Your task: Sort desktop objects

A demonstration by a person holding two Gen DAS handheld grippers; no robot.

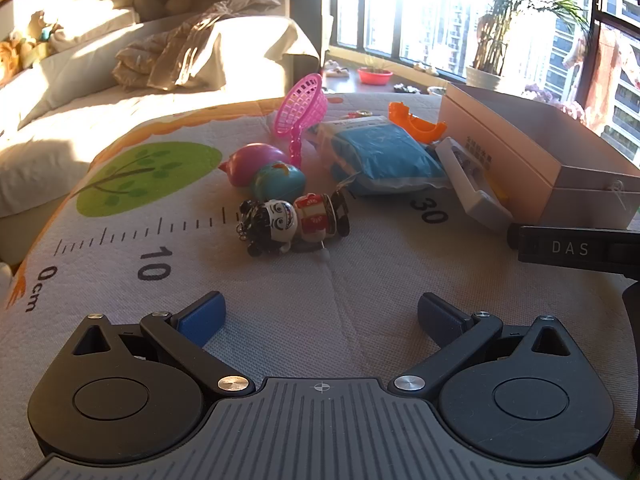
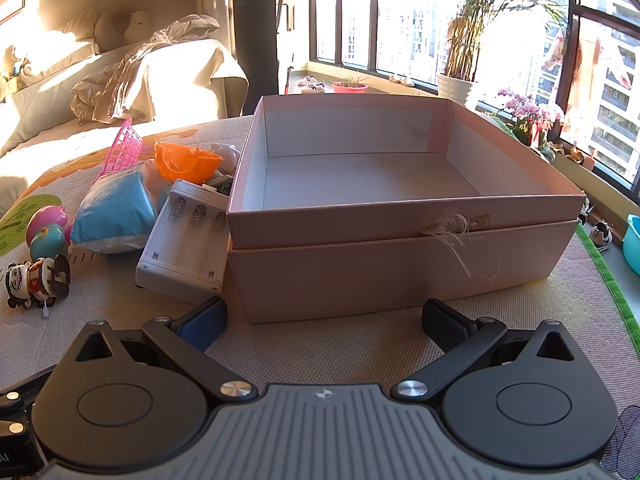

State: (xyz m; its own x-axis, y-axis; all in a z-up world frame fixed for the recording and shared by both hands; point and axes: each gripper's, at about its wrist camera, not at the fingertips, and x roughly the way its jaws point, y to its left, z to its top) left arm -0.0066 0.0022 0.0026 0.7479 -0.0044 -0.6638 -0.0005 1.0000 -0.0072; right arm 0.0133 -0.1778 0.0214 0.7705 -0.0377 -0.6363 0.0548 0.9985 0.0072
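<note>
An open, empty pink cardboard box (image 2: 400, 224) stands on the mat, straight ahead of my right gripper (image 2: 324, 320), which is open and empty. Left of the box lie a white battery holder (image 2: 184, 248), a blue bag (image 2: 116, 212), an orange toy piece (image 2: 184, 162) and a pink basket (image 2: 124, 148). My left gripper (image 1: 320, 312) is open and empty, above the mat. Ahead of it lie a wind-up doll toy (image 1: 296, 222), a pink ball (image 1: 256, 162), a teal ball (image 1: 278, 180), the blue bag (image 1: 384, 156), the pink basket (image 1: 304, 108) and the box (image 1: 532, 152).
The printed mat (image 1: 160, 240) carries a ruler scale and a green tree. A sofa with a crumpled blanket (image 1: 180, 48) stands behind it. Windows, potted plants and a red bowl (image 1: 374, 76) are at the back. The other gripper's black body (image 1: 576, 248) shows at right.
</note>
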